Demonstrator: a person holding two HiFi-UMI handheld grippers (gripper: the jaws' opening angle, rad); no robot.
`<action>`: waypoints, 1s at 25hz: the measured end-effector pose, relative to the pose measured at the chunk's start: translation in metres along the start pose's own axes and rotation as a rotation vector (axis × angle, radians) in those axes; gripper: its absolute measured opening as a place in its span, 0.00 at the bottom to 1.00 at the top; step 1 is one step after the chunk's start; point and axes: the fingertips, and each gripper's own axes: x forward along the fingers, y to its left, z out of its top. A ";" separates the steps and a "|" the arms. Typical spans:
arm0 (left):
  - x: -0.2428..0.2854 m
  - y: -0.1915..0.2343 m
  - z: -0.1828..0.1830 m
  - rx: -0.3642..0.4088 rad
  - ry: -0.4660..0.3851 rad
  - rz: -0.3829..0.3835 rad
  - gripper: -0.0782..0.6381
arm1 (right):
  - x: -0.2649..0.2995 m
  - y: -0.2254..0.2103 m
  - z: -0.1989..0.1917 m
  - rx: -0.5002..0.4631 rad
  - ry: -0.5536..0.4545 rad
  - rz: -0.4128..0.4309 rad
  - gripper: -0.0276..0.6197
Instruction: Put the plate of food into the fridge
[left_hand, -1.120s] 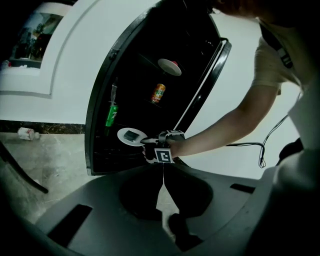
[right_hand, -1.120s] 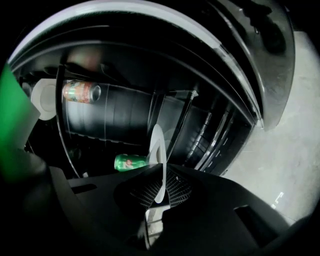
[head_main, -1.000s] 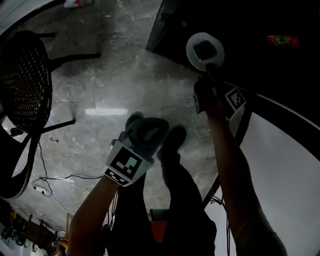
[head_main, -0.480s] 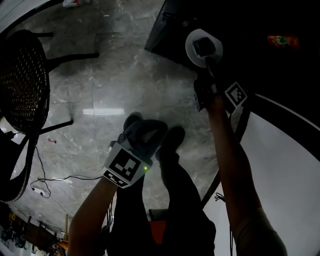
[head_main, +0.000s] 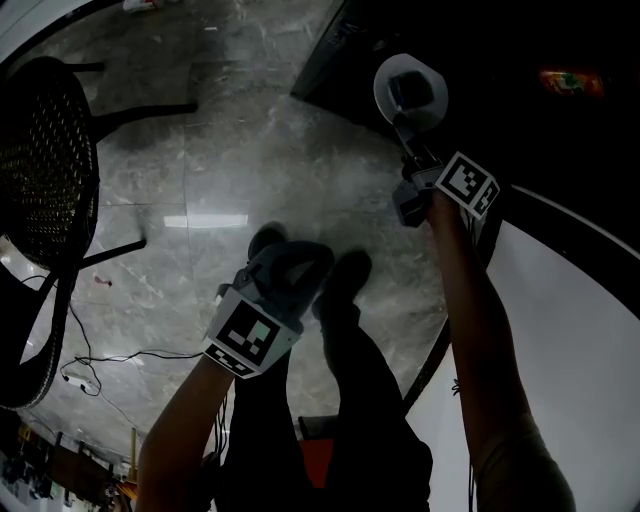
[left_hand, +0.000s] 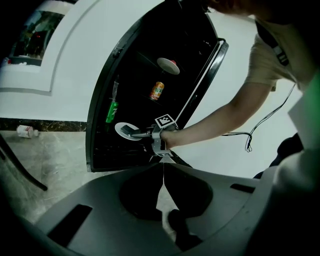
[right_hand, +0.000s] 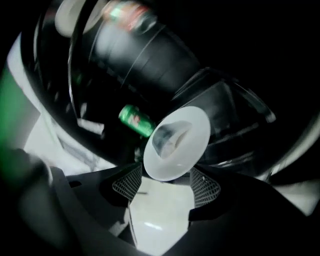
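Note:
A white plate (head_main: 410, 92) with a pale lump of food on it lies inside the dark open fridge (left_hand: 150, 85), on a low shelf. In the left gripper view the plate (left_hand: 127, 131) shows with my right gripper (left_hand: 145, 134) reaching to it. My right gripper (right_hand: 167, 182) has just been opening its jaws. They stand wide, and the plate's near rim (right_hand: 176, 143) lies between the mesh pads (right_hand: 205, 187) without being pressed. My left gripper (head_main: 270, 240) hangs low over the floor, shut and empty, its tips (left_hand: 162, 167) meeting in a thin seam.
In the fridge stand a green can (right_hand: 136, 120), an orange can (left_hand: 157, 91) and a second plate (left_hand: 168, 65) on a higher shelf. The open fridge door (head_main: 560, 330) lies under my right arm. A black mesh chair (head_main: 50, 160) and floor cables (head_main: 100, 360) are at the left.
The right gripper has rolled, bringing its marker cube face up, and its jaws have opened off the plate. The plate has shifted slightly farther into the fridge. The left gripper has stayed still.

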 end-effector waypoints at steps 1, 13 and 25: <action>0.000 0.001 0.000 0.001 -0.001 0.001 0.13 | 0.001 0.000 -0.002 -0.062 0.027 -0.017 0.45; -0.003 0.004 -0.001 -0.004 0.001 0.007 0.13 | 0.014 -0.012 -0.017 -0.386 0.159 -0.230 0.45; -0.001 0.002 -0.006 -0.001 0.008 0.010 0.13 | 0.021 -0.014 -0.001 -0.214 0.078 -0.326 0.45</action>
